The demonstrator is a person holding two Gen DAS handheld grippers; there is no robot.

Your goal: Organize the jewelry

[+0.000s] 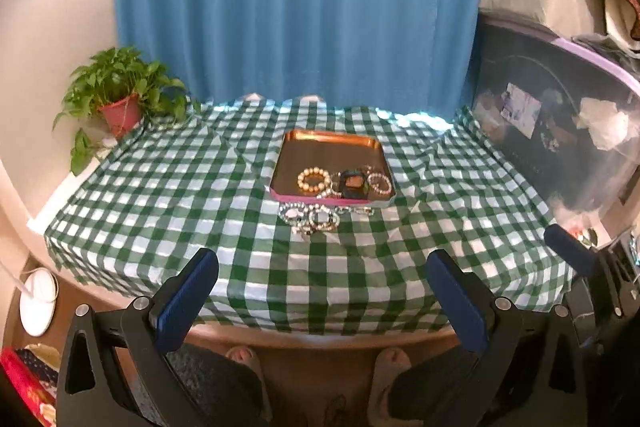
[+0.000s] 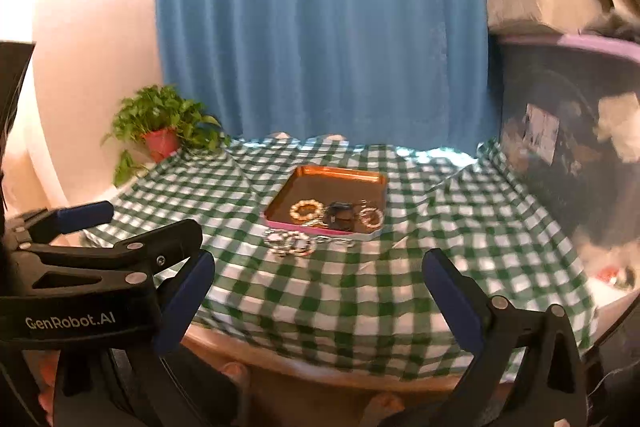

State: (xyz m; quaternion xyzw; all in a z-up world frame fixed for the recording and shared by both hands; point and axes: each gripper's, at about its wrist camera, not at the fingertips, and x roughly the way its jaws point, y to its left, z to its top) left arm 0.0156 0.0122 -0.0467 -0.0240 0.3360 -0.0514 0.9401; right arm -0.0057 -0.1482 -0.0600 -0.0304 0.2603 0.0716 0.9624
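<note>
Left gripper (image 1: 322,291) and right gripper (image 2: 318,287): jaws wide apart, empty, hovering at table's near edge. Bracelets (image 1: 310,219) loose on tablecloth (image 1: 160,195), touching tray (image 1: 332,141) near rim. Likely light, slippery beads, floppy; pinch across one side of band.

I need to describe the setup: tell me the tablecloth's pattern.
The tablecloth is a green-and-white check, sharpest in the left wrist view.

Blue curtain (image 1: 296,3) behind green-checked tablecloth (image 1: 200,195) (potted plant (image 1: 120,95) beside pale wall (image 1: 52,27))
</note>
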